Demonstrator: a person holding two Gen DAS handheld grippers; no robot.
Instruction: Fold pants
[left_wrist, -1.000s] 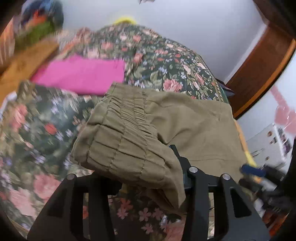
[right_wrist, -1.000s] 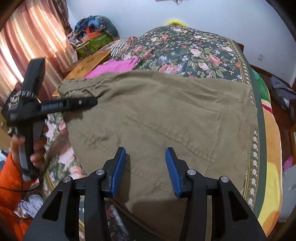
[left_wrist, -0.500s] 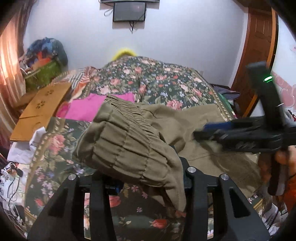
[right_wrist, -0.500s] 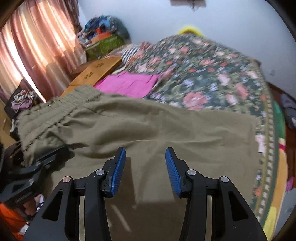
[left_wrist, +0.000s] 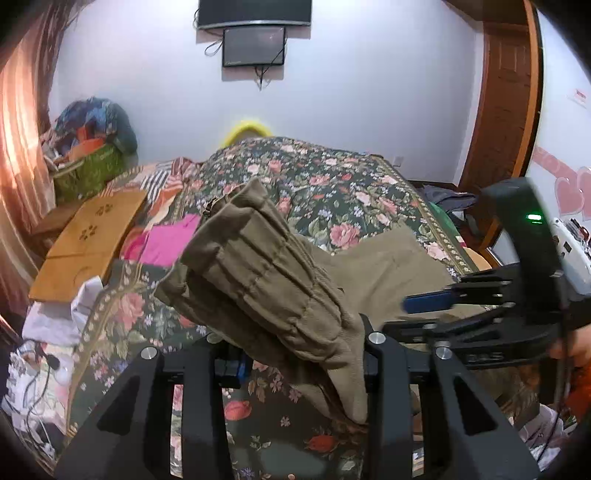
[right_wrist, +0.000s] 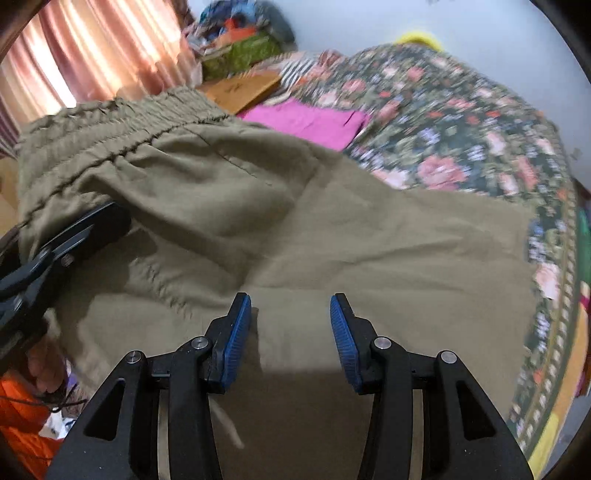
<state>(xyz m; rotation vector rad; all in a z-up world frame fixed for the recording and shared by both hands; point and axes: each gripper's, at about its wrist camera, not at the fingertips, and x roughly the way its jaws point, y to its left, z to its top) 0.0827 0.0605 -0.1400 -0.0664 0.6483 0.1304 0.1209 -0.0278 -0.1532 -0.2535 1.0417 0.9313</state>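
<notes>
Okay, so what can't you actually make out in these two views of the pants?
- Left wrist view: the left tool tips, covered by the bunched waistband of the pants.
- Both views: the pant legs' ends, cut off by the lower edge or behind the tools.
- Right wrist view: the floral bedspread, blurred; the right tool is open above the cloth, contact unclear.
- Left wrist view: the pink cloth, partly behind the waistband.

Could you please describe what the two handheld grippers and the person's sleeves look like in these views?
Both are matte black plastic frames with triangular cut-outs and silver screw heads. The right gripper has ribbed blue pads on its fingers, and from the left wrist view its upright black handle carries a small green light. The left gripper shows a bit of blue too. An orange sleeve covers the left arm.
</notes>
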